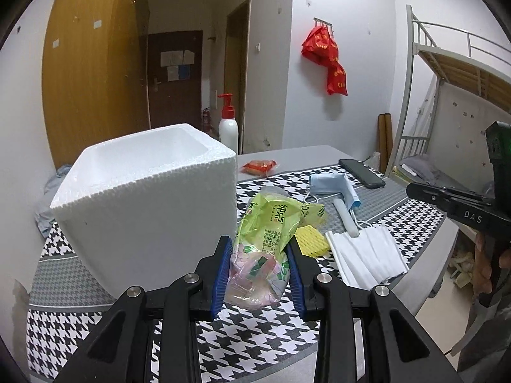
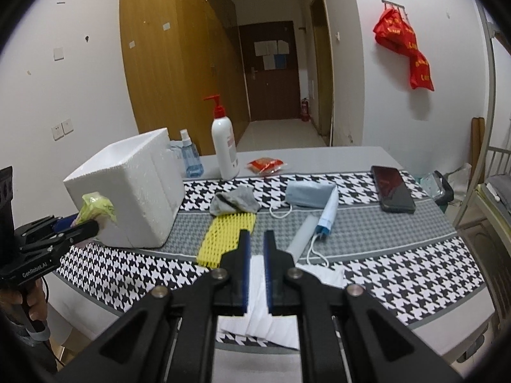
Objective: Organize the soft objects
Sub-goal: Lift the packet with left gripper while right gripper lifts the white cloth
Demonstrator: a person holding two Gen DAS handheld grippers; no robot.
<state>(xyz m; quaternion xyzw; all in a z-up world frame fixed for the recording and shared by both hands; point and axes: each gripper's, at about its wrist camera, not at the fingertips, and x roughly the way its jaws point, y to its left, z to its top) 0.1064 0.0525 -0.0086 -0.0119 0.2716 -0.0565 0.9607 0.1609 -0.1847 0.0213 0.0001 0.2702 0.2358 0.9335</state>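
Tissue pack (image 1: 260, 249), green and soft, is pinched lengthwise in the left gripper (image 1: 259, 279), lifted clear of the worktop (image 1: 262, 344); the open foam box (image 1: 143, 191) lies just beyond, up-left. A white mask (image 2: 257, 290) is clamped in the right gripper (image 2: 256, 276), farther away.

A white pump bottle (image 2: 225, 148) with a red top stands upright at the back of the bench (image 2: 335, 156), centre left of the frame, with a small blue spray bottle (image 2: 191, 159) just to its left and a red snack packet (image 2: 265, 165) lying just to its right. A dark phone (image 2: 392, 189) lies flat on the houndstooth cloth (image 2: 415, 274) toward the right. Red bags (image 2: 405, 46) hang from wall hooks in the upper right, a brown door (image 2: 271, 70) closes the corridor at top centre with a fire extinguisher (image 2: 305, 109) beside it, and a metal bunk bed (image 1: 447, 73) fills the right edge of the left view.
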